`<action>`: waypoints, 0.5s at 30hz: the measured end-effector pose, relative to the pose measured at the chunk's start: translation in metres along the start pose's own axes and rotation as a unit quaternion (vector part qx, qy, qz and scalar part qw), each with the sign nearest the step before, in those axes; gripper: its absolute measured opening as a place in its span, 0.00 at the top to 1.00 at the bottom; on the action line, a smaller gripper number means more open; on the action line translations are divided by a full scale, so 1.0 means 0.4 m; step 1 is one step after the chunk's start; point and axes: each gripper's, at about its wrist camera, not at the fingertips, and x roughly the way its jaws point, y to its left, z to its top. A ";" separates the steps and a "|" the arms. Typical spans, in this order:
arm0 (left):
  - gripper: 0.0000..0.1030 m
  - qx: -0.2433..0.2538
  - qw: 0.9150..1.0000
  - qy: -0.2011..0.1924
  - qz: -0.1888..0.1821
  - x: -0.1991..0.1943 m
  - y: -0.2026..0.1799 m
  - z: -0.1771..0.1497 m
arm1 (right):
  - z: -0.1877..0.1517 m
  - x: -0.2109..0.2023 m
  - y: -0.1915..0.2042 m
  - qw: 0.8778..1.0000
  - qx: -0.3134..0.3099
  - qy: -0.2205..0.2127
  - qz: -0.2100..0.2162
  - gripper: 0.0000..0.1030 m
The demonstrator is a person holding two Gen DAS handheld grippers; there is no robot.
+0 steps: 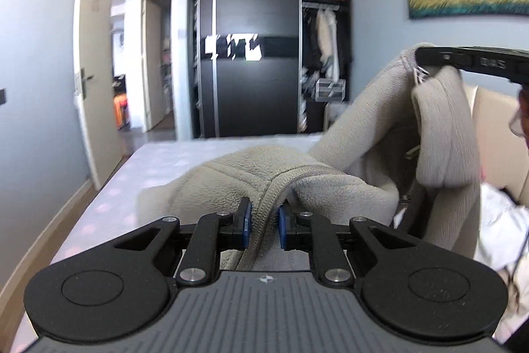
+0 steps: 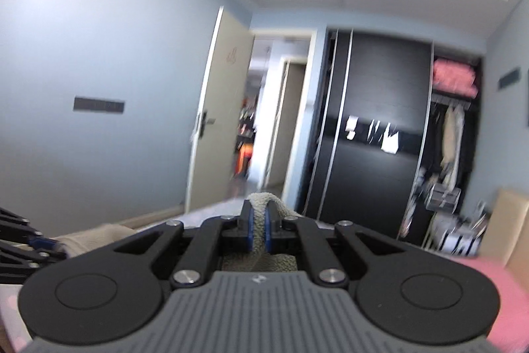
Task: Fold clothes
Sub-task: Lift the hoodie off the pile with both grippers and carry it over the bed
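Note:
A grey fleece zip jacket [image 1: 231,174] hangs lifted above the bed, stretched between both grippers. In the left wrist view my left gripper [image 1: 263,217] is shut on the jacket's zipper edge, which is pinched between its blue pads. Up at the right my right gripper [image 1: 426,65] holds another part of the jacket, and a sleeve dangles below it. In the right wrist view my right gripper [image 2: 259,230] is shut on a thick fold of the fleece [image 2: 261,204]. My left gripper [image 2: 49,243] shows at the left edge beside more of the fabric.
The bed [image 1: 158,161] with a pale dotted sheet lies below. A black sliding wardrobe [image 1: 254,55] with hanging clothes stands ahead, and an open door [image 1: 89,78] is at the left. A person in white [image 1: 499,230] is at the right, and something pink [image 2: 496,290] lies low right.

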 end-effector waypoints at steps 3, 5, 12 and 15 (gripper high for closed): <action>0.87 0.014 0.998 0.053 -0.009 0.021 -0.023 -0.080 | -0.099 0.081 -0.041 0.997 0.034 0.070 0.008 0.93; 0.87 0.021 0.995 0.096 -0.030 0.058 -0.045 -0.139 | -0.204 0.123 -0.083 0.992 0.053 0.116 -0.010 0.93; 0.87 0.064 0.960 0.231 -0.147 0.204 -0.209 -0.352 | -0.557 0.195 -0.245 0.959 0.102 0.235 -0.119 0.93; 0.87 0.086 0.938 0.276 -0.189 0.280 -0.279 -0.393 | -0.665 0.191 -0.332 0.941 0.132 0.264 -0.163 0.93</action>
